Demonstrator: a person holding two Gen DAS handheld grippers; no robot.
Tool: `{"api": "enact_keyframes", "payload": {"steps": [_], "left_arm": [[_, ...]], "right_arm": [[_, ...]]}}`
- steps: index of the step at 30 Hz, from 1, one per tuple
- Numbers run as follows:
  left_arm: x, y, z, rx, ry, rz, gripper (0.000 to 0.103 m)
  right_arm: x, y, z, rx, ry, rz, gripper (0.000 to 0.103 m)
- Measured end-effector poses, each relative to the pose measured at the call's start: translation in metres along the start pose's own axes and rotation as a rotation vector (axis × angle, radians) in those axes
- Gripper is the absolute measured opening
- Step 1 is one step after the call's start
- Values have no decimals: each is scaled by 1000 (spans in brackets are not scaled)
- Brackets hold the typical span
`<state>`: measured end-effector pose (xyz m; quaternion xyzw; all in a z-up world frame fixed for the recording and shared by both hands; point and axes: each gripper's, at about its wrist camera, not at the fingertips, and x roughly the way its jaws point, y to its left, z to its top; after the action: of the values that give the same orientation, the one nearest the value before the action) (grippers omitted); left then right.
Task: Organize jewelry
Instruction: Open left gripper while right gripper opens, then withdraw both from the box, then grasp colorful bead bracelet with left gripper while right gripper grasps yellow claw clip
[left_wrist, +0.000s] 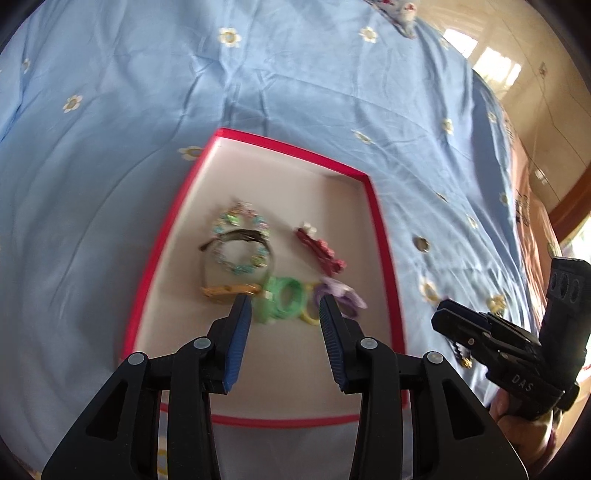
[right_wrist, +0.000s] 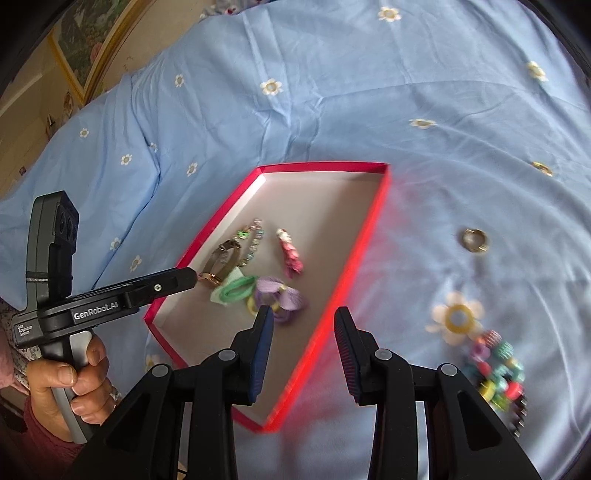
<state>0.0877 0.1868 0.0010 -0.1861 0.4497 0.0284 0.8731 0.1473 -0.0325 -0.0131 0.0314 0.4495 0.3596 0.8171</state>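
both tongs (left_wrist: 284, 301) (right_wrist: 304, 314) hang parted, empty, over the red-rimmed tray (left_wrist: 384, 236).

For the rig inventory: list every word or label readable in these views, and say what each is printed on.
"GenRobot.AI": side of the left gripper, seen from the right wrist view.
"DAS": body of the right gripper, seen from the left wrist view.
Small white label, apparently "Data Acquisition System": rear of the left gripper's body; too small to be sure.

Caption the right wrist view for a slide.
Open right gripper above a red tray of hair ties, with a ring on the blue bedspread.
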Motion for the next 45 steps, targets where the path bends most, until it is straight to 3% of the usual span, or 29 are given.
{"api": "enact_keyframes", "payload": {"steps": [24, 34, 41, 45], "left_arm": [[41, -133, -35, 237, 137, -153, 40], [55, -163, -48, 298, 190, -182, 40], [65, -178, -38, 312, 199, -192, 40], [72, -191, -30, 330, 202, -205, 44]], "right_arm": [[-107, -133, -64, 251, -95, -223, 37], [-122, -159, -68, 300, -118, -259, 37], [-129, -171, -64, 309, -134, -281, 39], [-133, -179, -59, 312, -147, -306, 47]]}}
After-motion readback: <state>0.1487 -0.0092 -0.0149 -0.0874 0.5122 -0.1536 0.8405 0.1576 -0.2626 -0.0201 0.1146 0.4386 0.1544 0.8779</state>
